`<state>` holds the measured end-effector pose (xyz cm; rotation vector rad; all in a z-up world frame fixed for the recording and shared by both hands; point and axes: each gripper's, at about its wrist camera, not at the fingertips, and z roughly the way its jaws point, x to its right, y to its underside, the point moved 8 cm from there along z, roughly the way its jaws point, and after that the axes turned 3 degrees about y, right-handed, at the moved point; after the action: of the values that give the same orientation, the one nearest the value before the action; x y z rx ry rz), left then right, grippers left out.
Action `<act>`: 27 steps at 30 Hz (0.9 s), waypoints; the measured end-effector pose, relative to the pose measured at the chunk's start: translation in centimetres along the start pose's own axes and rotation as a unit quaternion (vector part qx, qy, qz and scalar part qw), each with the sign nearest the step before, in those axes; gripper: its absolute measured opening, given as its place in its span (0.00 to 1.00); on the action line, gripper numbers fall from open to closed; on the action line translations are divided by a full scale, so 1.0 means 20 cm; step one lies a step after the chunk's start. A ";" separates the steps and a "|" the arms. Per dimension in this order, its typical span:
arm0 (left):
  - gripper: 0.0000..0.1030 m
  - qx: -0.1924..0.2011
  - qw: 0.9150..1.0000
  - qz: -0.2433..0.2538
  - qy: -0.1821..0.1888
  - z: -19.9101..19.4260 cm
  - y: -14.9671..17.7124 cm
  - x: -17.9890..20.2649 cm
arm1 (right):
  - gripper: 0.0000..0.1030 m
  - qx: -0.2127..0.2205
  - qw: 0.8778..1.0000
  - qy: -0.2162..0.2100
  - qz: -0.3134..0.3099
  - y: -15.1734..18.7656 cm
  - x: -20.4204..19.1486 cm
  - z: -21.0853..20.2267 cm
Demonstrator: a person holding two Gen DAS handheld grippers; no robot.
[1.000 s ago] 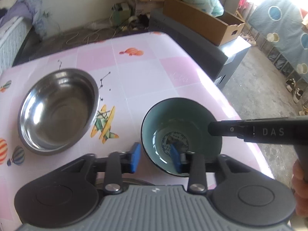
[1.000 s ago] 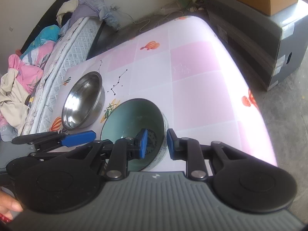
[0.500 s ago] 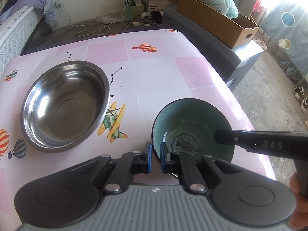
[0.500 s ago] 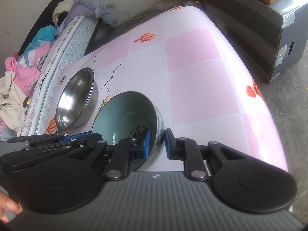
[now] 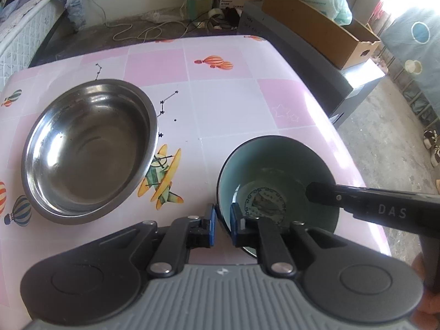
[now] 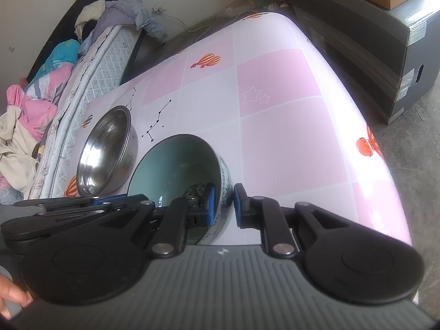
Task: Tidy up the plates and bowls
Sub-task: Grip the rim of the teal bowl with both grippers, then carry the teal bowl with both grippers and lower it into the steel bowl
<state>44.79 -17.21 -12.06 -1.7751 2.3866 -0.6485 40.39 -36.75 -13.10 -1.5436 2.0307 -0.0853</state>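
Observation:
A teal ceramic bowl (image 5: pixel 275 165) with a dark rim and a printed emblem inside stands near the right edge of the pink checked table (image 5: pixel 233 104). My left gripper (image 5: pixel 223 227) is shut on its near-left rim, one blue pad outside and one inside. My right gripper (image 6: pixel 223 206) is shut on the wall of the teal bowl (image 6: pixel 176 165) at the opposite side; one of its fingers (image 5: pixel 357 200) reaches into the bowl from the right. A larger steel bowl (image 5: pixel 88 151) sits empty to the left, apart from the teal one.
The table's right edge (image 6: pixel 385 165) drops to a concrete floor close beside the teal bowl. A grey cabinet (image 5: pixel 357 82) with a cardboard box (image 5: pixel 324 33) stands to the right. A mattress (image 6: pixel 90 82) with clothes borders the left. Cables (image 5: pixel 143 30) lie on the far floor.
The left jaws, first wide astride the rim, closed onto the teal bowl's rim. The right jaws narrowed onto the bowl's wall and that gripper sank a little.

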 end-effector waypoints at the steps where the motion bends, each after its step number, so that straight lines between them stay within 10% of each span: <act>1: 0.12 -0.002 1.000 -0.002 -0.001 0.01 0.00 0.00 | 0.13 -0.001 1.000 0.001 0.000 0.00 0.00 0.00; 27: 0.10 -0.013 0.999 -0.044 0.006 0.00 -0.02 -0.06 | 0.11 -0.005 1.000 0.017 -0.013 -0.05 -0.05 0.03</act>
<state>45.43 -16.23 -12.06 -1.9024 2.3459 -0.6429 41.70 -35.95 -12.89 -1.5862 2.0410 -0.1120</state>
